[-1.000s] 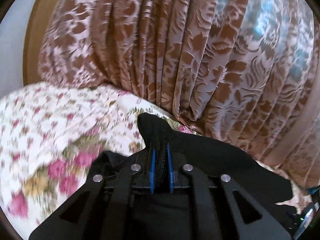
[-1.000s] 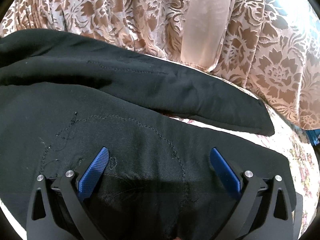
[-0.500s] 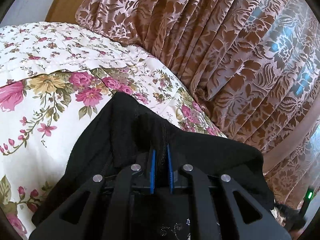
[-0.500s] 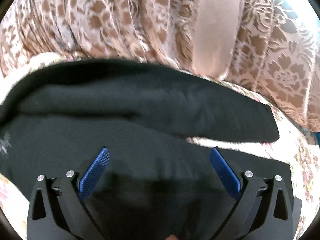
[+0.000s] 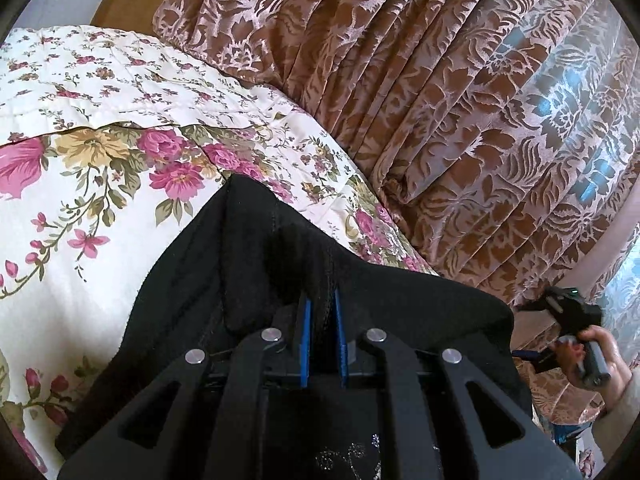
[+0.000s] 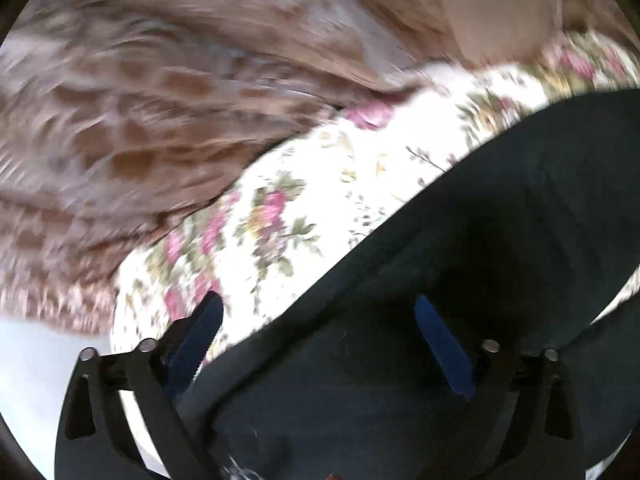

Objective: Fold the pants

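Across the left half of the left wrist view the floral bedspread (image 5: 100, 208) lay bare, and at bottom centre the left gripper (image 5: 320, 340) had its blue pads pinched almost together on a raised ridge of the black pants (image 5: 248, 280), which spread over the bed below it. At the right edge a hand (image 5: 592, 354) carried the right gripper (image 5: 560, 308) in front of the brown patterned curtain (image 5: 460, 100), angled downward. In the blurred right wrist view its jaws had just been closing from their widest, with pants cloth under and between the pads but not pressed. The step looked like mid-fold; next, the right gripper likely needed a hold on the cloth edge.
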Tool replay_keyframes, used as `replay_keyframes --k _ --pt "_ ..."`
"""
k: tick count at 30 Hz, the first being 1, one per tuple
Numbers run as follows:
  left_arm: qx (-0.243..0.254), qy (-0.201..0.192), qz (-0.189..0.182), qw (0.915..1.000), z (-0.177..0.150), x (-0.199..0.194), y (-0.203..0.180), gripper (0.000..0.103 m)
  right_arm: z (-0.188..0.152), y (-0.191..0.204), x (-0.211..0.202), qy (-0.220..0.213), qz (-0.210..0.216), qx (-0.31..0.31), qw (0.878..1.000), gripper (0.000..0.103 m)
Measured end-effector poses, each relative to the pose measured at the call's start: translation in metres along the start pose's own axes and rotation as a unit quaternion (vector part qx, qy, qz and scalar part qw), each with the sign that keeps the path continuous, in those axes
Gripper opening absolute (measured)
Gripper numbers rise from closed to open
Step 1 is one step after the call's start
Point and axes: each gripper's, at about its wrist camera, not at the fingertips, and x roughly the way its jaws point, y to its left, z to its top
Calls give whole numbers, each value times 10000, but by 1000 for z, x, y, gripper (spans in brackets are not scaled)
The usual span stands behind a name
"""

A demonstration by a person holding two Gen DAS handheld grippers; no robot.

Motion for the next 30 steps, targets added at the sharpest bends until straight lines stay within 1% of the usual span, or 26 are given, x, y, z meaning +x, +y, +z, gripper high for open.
replay_keyframes --k 2,3,4,5,6,7,9,11,13,15,16,18,19,20,22,23,25,26,27,28,30 --pt "-21 33 -11 10000 1 0 1 9 1 -5 8 33 -303 53 9995 70" --pt "-41 82 -26 10000 3 1 1 9 0 -11 10 99 -238 132 9996 55" --pt "-89 148 -46 9998 6 1 1 9 -1 -16 12 228 -16 213 9995 37" --pt "-139 168 -75 9997 9 0 0 9 -1 -20 11 285 141 245 9992 29" --pt "-179 169 -126 9996 15 -1 -1 9 -4 -22 3 282 308 249 9988 19" --pt "-185 115 -195 9996 24 -4 -5 9 -6 -22 -10 157 433 150 9988 15" --pt "-128 -46 -344 9993 45 -12 -16 9 -9 -19 -42 -116 756 -123 9970 14" --pt "-72 -251 -552 9981 67 -22 -27 9 -16 -17 -77 -360 1180 -349 9917 14" --pt "20 -483 -762 9959 90 -36 -39 9 -30 -20 -106 -522 1549 -543 9851 14" --pt "88 -593 -900 9941 99 -48 -43 9 -55 -28 -135 -676 1941 -818 9752 14" --pt "163 -632 -944 9934 100 -56 -42 9 -75 -36 -148 -747 2077 -1005 9701 14" --pt "188 -571 -932 9938 92 -63 -32 10 -101 -52 -160 -850 2148 -1281 9645 14" --pt "150 -522 -874 9947 86 -63 -26 10 -123 -63 -160 -882 2169 -1449 9613 14" --pt "6 -432 -797 9959 73 -64 -11 10 -137 -72 -155 -876 2161 -1531 9603 14" --pt "-399 -273 -698 9964 52 -64 14 10 -173 -94 -134 -816 2062 -1679 9605 14" --pt "-776 -165 -625 9949 36 -64 34 10 -183 -103 -124 -767 2030 -1689 9614 14" --pt "-1180 -65 -588 9913 13 -67 55 12 -206 -121 -96 -652 1882 -1639 9662 14" --pt "-1304 -46 -621 9895 5 -68 60 14 -211 -126 -86 -633 1816 -1610 9680 14" --pt "-1369 -46 -678 9882 -1 -71 62 18 -215 -130 -76 -626 1757 -1572 9698 14" --pt "-1364 -77 -733 9879 -4 -77 60 20 -217 -135 -67 -638 1695 -1519 9717 14" --pt "-1247 -86 -745 9894 -7 -86 54 37 -218 -141 -59 -682 1765 -1387 9721 14"
